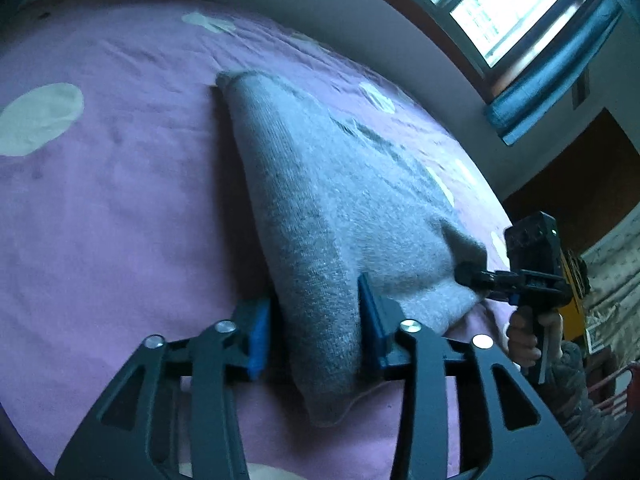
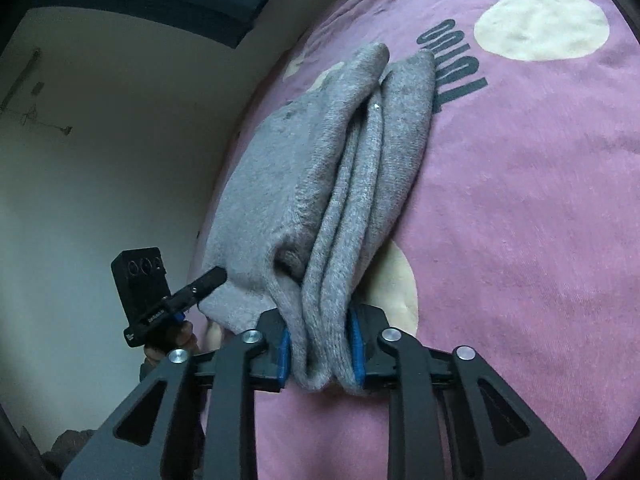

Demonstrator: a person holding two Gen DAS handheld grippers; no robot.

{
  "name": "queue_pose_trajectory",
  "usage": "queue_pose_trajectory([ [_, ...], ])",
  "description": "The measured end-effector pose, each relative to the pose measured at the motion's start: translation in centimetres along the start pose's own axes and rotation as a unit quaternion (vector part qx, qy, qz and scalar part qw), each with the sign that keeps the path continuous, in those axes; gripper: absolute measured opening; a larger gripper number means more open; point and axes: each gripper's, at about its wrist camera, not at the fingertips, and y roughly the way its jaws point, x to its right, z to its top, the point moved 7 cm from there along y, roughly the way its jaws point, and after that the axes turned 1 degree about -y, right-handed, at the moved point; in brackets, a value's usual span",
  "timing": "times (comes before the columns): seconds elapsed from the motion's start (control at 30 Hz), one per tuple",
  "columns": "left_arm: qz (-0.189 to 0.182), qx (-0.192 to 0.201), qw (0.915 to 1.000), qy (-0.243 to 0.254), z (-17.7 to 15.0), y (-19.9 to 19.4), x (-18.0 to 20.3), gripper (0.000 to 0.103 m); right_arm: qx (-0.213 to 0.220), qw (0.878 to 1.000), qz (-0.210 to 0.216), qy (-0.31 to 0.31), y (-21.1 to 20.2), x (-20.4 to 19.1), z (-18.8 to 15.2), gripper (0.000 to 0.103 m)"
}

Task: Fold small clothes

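- The grey knit garment [image 2: 320, 168] is soft and floppy, clearly light, with zero stiffness. It sags wherever nothing props it up, so I'd guess any fold needs two holds at once or it just slumps.
- The fuzzy knit looks grippy rather than slick, so I doubt it slides out of rubber pads. Nothing fragile here, though a pinch could stretch it.
- Best place to grab, I reckon, is the near edge at both corners, taking all layers together so they don't peel apart.
- Looks: mid-grey, ribbed and a bit pilled, already doubled into several layers. It runs away from the grippers across the pink bed sheet [image 2: 520, 220] with pale dots.
- The right gripper [image 2: 320, 350] has the bunched near end sitting right between its blue pads, which press on the stacked layers from both sides, so it's grasping the garment.
- The left gripper [image 1: 316, 332] straddles a thick folded edge of the garment [image 1: 320, 184]. Its right pad touches the cloth, but there's a visible gap at its left pad, so I'd call it released, not clamping.
- Each gripper shows off to the side in the other's view, at the same near edge.
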Motion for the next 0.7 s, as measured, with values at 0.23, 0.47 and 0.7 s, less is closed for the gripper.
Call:
queue_pose_trajectory([
  [0.23, 0.032, 0.032, 0.9990, -0.004, 2.1, -0.7, -0.5, 0.057, 0.045, 0.999, -0.008, 0.011, -1.5, -0.2, 2.3, 0.064],
  [0.47, 0.078, 0.021, 0.9966, 0.016, 3.0, 2.0, -0.8, 0.040, 0.041, 0.997, -0.071, 0.007, 0.6, 1.4, 4.0, 0.027],
  [0.7, 0.096, 0.027, 0.9943, 0.036, 2.8, 2.1, -0.6, 0.038, 0.043, 0.998, -0.045, 0.010, 0.2, 2.3, 3.6, 0.020],
])
